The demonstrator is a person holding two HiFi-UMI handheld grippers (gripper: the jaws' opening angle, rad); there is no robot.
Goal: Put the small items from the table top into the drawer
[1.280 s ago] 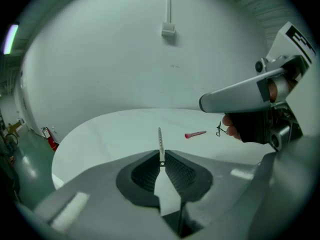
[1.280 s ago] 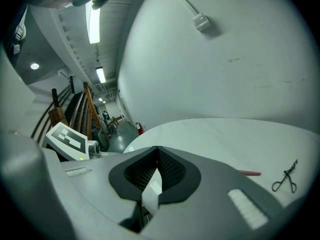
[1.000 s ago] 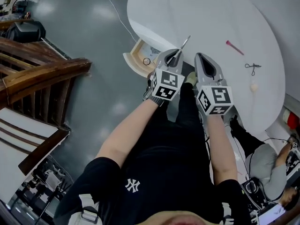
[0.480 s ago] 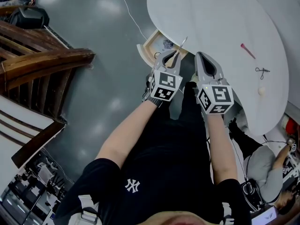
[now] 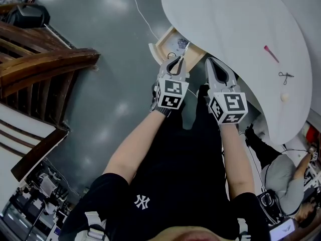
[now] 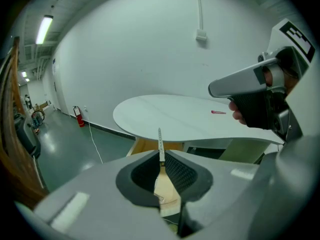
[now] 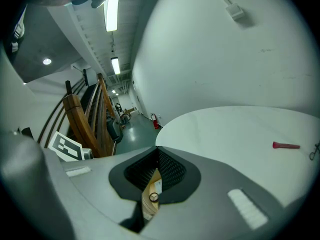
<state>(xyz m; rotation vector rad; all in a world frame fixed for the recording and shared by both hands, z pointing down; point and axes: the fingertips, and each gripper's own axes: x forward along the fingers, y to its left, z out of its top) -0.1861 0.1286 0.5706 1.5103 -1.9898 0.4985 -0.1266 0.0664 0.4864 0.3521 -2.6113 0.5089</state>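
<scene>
My left gripper [image 5: 176, 60] is shut on a thin metal strip [image 5: 186, 49] that sticks out past its tips, over the open wooden drawer [image 5: 159, 46] under the white table [image 5: 230, 19]. In the left gripper view the strip [image 6: 160, 143] stands upright between the closed jaws. My right gripper [image 5: 213, 63] hangs beside it at the table's edge, shut and holding nothing. A small ring [image 7: 154, 196] lies in the drawer. On the table top lie a pink stick [image 5: 271, 53], small scissors [image 5: 286, 76] and a pale round item [image 5: 285, 97].
A wooden stair railing [image 5: 45, 64] runs along the left. A thin cable [image 5: 143, 14] crosses the grey floor. Another person [image 5: 293, 172] sits at the lower right beside the table. Equipment is piled on the floor at the lower left [image 5: 35, 200].
Both grippers have moved forward toward the table. The left one has carried the metal strip over the open drawer. The right gripper stays shut beside it.
</scene>
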